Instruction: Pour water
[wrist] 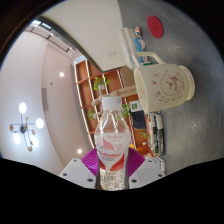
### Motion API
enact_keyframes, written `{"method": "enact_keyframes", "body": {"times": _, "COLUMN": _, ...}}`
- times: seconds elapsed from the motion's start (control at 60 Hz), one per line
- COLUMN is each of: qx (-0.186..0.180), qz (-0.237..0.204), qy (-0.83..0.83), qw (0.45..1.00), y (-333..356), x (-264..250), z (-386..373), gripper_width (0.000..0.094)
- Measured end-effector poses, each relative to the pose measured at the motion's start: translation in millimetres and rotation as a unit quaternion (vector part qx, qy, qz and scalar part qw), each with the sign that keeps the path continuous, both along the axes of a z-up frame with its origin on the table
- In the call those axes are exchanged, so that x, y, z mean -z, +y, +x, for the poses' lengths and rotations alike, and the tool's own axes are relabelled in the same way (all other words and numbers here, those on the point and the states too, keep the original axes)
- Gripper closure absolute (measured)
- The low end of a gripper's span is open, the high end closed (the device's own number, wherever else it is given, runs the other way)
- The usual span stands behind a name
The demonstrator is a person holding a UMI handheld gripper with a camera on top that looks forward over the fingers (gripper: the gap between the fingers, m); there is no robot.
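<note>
Gripping a clear plastic water bottle (113, 140) with a white cap and a red-and-white label, the gripper (112, 160) has its two fingers closed in narrow, and both pink pads (97, 158) press against the bottle's sides around the label. So the bottle sits right between the fingers, held, with its cap end pointing away from the camera and its lower part down near the finger bases. You can see water inside it, looks fairly full, though I can't tell the exact level.

The whole view is rolled over hard, so the room looks sideways. Just beyond the bottle cap and a bit to the right there's a cream-coloured ceramic mug (163, 88) with a big loop handle and a small pink pattern on its side. It stands on a grey tabletop (190, 40) that fills the right part of the view. The bottle's cap is near the mug's handle side but not touching it, as far as I can make out.

Farther off on the same grey surface is a round red disc (154, 24), plus a couple of small colourful items I can't identify. Behind the bottle there's an orange-brown wooden shelf unit (100, 78), and off to the left a white ceiling with a lit lamp fixture (24, 125).
</note>
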State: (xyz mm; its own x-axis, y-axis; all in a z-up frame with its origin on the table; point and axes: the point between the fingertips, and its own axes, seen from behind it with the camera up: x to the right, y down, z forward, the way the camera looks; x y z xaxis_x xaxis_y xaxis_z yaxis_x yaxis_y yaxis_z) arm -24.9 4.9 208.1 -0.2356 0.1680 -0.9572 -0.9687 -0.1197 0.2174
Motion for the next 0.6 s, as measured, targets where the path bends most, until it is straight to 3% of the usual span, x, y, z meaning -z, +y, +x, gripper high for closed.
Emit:
{"method": "enact_keyframes", "body": {"times": 0.3, "qx": 0.009, "qz": -0.009, "qy": 0.193, "qw": 0.981, "y": 23, "x": 2, "z": 28, "gripper_width": 0.0582}}
{"method": "enact_keyframes", "body": {"times": 0.6, "qx": -0.008, "qz": -0.02, "qy": 0.14, "qw": 0.99, "y": 18, "x": -2, "z": 19, "gripper_width": 0.0581}}
